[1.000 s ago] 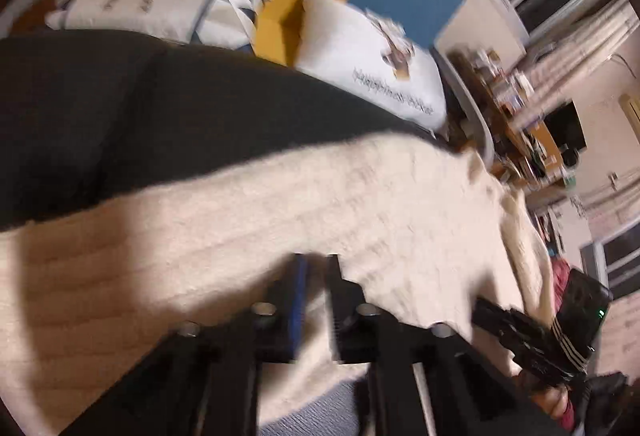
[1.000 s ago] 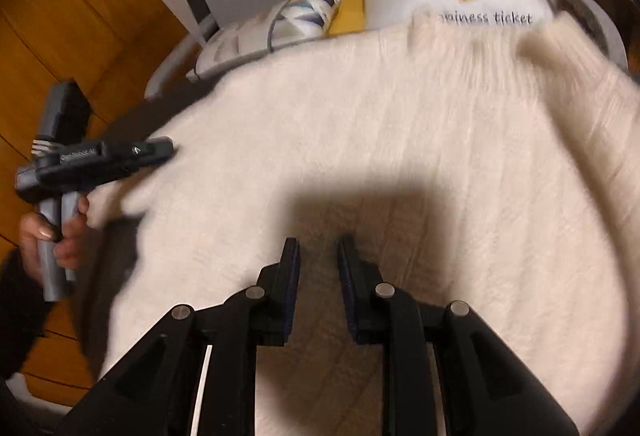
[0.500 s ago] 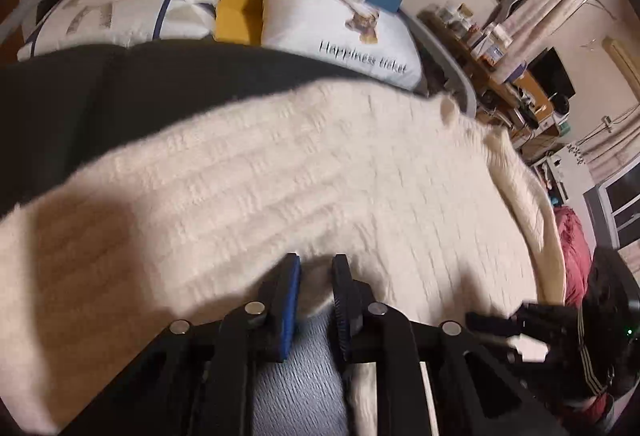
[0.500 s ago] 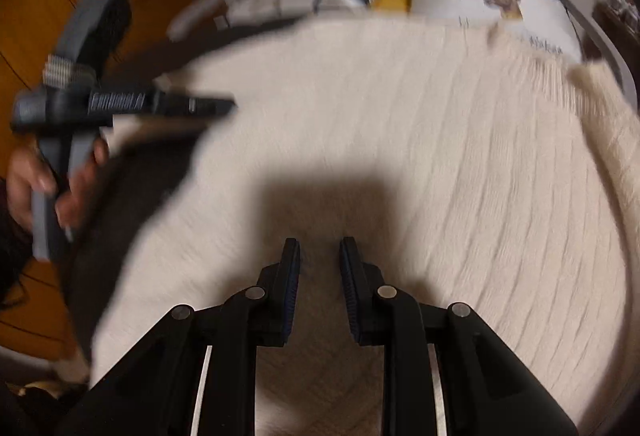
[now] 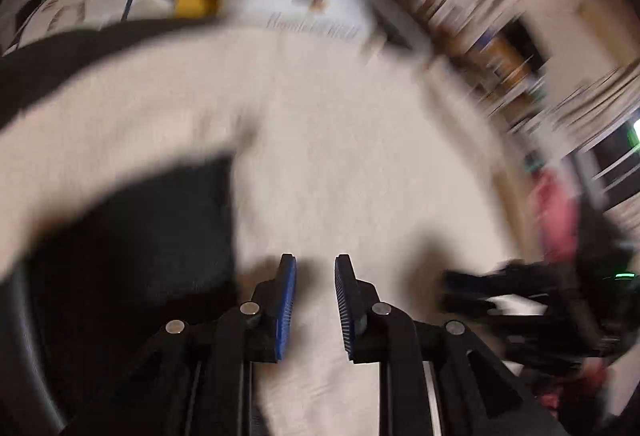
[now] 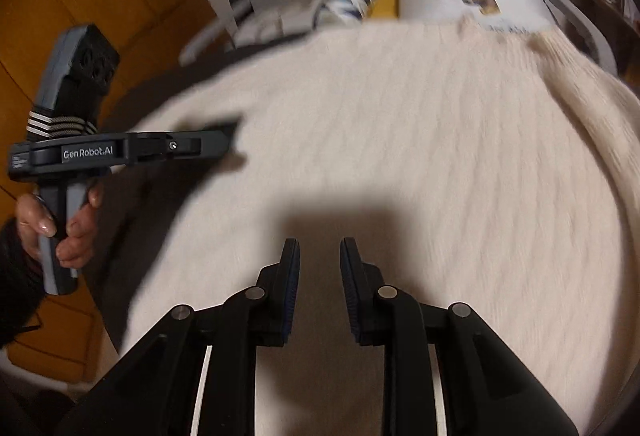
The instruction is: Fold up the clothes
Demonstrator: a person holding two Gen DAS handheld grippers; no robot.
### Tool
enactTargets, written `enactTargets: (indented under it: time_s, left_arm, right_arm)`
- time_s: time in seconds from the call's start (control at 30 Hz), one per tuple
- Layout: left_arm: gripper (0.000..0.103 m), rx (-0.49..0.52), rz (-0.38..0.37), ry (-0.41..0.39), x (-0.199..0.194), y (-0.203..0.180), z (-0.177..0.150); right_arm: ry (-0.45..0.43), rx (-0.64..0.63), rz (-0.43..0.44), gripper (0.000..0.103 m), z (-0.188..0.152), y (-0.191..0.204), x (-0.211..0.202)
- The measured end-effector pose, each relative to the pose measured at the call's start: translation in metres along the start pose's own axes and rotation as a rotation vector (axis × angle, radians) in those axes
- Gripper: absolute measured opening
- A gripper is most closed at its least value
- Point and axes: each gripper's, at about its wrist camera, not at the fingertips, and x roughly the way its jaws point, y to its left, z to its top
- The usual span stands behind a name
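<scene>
The left gripper [image 6: 230,144], held in a hand [image 6: 60,224] at the dark bed's [image 6: 160,84] left edge, had just been parting its jaws, empty over the spread cream ribbed knit sweater [image 6: 420,140], while the right gripper [image 6: 319,256] hung slightly parted, gripping nothing.
</scene>
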Motion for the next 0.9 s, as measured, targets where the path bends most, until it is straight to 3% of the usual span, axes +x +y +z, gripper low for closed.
enactTargets:
  time_s: [0.17, 0.27, 0.37, 0.47, 0.53, 0.63, 0.7, 0.8, 0.9]
  left_arm:
    - [0.013, -0.109, -0.014, -0.01, -0.003, 0.014, -0.009]
    - [0.022, -0.199, -0.042, -0.064, -0.032, 0.031, -0.017]
    - [0.023, -0.411, -0.085, -0.186, -0.082, 0.091, -0.052]
    - [0.025, -0.637, -0.035, -0.329, -0.145, 0.174, -0.099]
    - [0.025, -0.766, 0.033, -0.372, -0.176, 0.226, -0.128]
    - [0.026, -0.887, 0.065, -0.386, -0.202, 0.282, -0.152]
    - [0.026, -0.925, 0.046, -0.399, -0.207, 0.305, -0.155]
    - [0.026, -0.962, -0.008, -0.402, -0.205, 0.327, -0.155]
    - [0.027, -0.966, -0.022, -0.376, -0.19, 0.337, -0.144]
  right_arm:
    - [-0.085, 0.063, 0.014, 0.023, -0.029, -0.008, -0.005]
    - [-0.097, 0.101, 0.03, 0.023, -0.03, -0.012, -0.009]
    - [-0.131, 0.132, 0.044, 0.024, -0.038, -0.014, -0.015]
    - [-0.194, 0.196, 0.074, 0.024, -0.046, -0.017, -0.015]
    - [-0.209, 0.205, 0.062, 0.025, -0.049, -0.016, -0.017]
    - [-0.212, 0.179, 0.032, 0.036, -0.044, -0.004, -0.01]
    - [-0.21, 0.168, 0.027, 0.059, -0.038, 0.006, -0.006]
    - [-0.198, 0.109, -0.024, 0.081, -0.031, 0.026, 0.005]
    - [-0.151, 0.016, -0.134, 0.091, -0.025, 0.05, 0.019]
